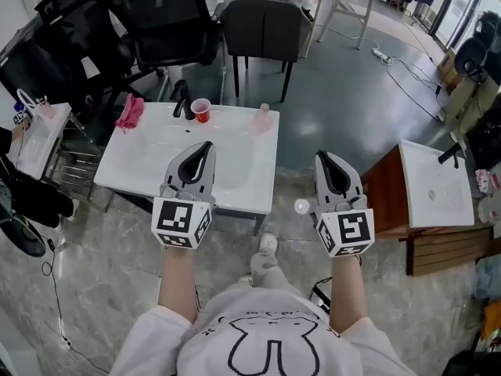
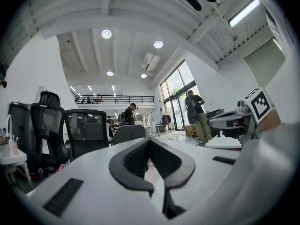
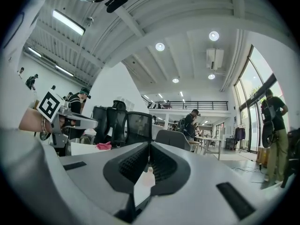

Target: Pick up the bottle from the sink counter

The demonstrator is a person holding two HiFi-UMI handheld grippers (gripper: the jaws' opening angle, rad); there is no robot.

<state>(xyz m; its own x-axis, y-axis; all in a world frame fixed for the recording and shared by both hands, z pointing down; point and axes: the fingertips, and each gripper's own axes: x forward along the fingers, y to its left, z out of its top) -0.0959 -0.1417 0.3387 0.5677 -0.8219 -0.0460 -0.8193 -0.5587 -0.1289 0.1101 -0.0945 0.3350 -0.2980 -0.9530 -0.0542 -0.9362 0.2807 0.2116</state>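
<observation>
A small pale pink bottle (image 1: pixel 264 118) stands upright at the far right corner of the white sink counter (image 1: pixel 235 186). My left gripper (image 1: pixel 207 145) hovers over the basin near the counter's front, jaws shut and empty (image 2: pixel 149 140). My right gripper (image 1: pixel 324 156) hangs beyond the counter's right edge over the floor, nearer me than the bottle, jaws shut on nothing (image 3: pixel 150 144). In the right gripper view a pale capped shape (image 3: pixel 149 178) that looks like the bottle shows through the gap under the closed tips.
On the counter's far edge are a black faucet (image 1: pixel 182 99), a red cup (image 1: pixel 201 110) and a pink cloth (image 1: pixel 130 112). Black office chairs (image 1: pixel 156 22) and a grey chair (image 1: pixel 264 30) stand behind it. A second sink on a wooden stand (image 1: pixel 434 186) is at the right, a wire rack (image 1: pixel 47 143) at the left.
</observation>
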